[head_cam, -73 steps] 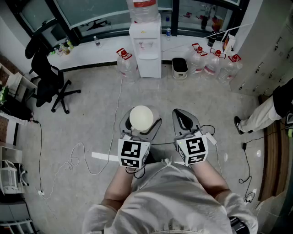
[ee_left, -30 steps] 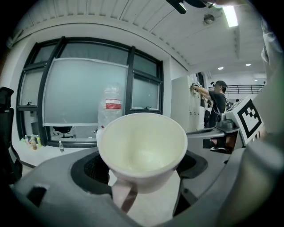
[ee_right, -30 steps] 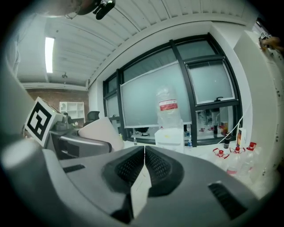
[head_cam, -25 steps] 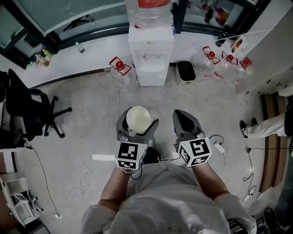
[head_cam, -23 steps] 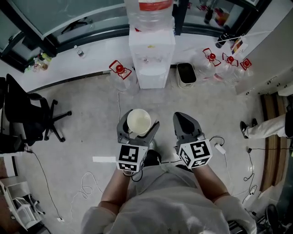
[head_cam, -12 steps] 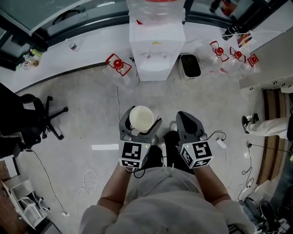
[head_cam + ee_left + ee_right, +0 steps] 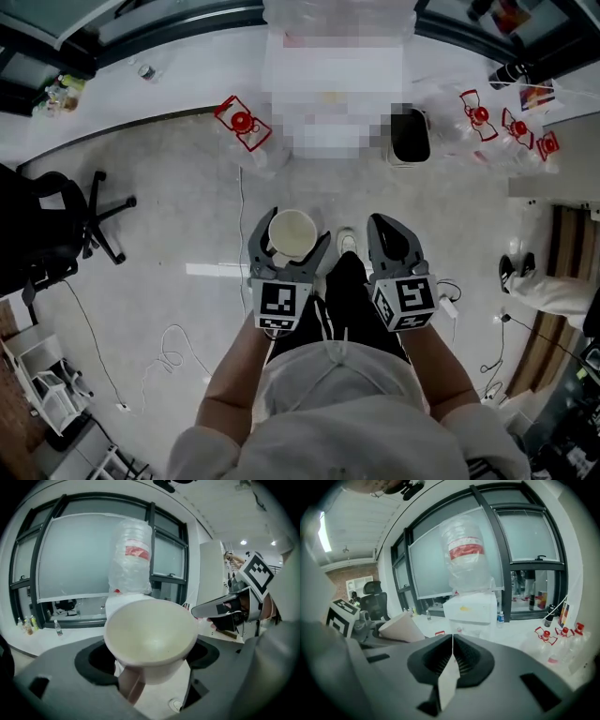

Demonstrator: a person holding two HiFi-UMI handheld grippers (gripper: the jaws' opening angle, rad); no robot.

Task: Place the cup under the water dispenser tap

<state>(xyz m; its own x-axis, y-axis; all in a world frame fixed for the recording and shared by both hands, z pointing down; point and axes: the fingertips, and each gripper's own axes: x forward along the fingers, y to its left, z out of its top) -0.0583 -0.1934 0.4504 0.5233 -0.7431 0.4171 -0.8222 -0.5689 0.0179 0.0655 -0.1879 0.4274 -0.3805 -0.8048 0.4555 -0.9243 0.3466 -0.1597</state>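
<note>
A cream paper cup (image 7: 292, 232) stands upright, mouth up, between the jaws of my left gripper (image 7: 292, 231), which is shut on it. The left gripper view looks into the empty cup (image 7: 150, 637) with the left gripper (image 7: 150, 656) round its base. My right gripper (image 7: 386, 225) hangs beside it, shut with nothing in it; its jaws meet in the right gripper view (image 7: 452, 651). Ahead stands the white water dispenser (image 7: 471, 609) with a clear bottle (image 7: 466, 557) on top. In the head view a mosaic patch covers the dispenser.
Large water bottles with red caps lie left (image 7: 242, 127) and right (image 7: 506, 127) of the dispenser, and a black bin (image 7: 411, 136) stands next to it. A black office chair (image 7: 56, 225) is at the left. Cables (image 7: 169, 347) trail on the floor. A person's leg (image 7: 548, 291) shows at the right.
The person has walked towards the dispenser, which now sits closer at the top of the head view. The cup stays held in the left gripper; the right stays shut.
</note>
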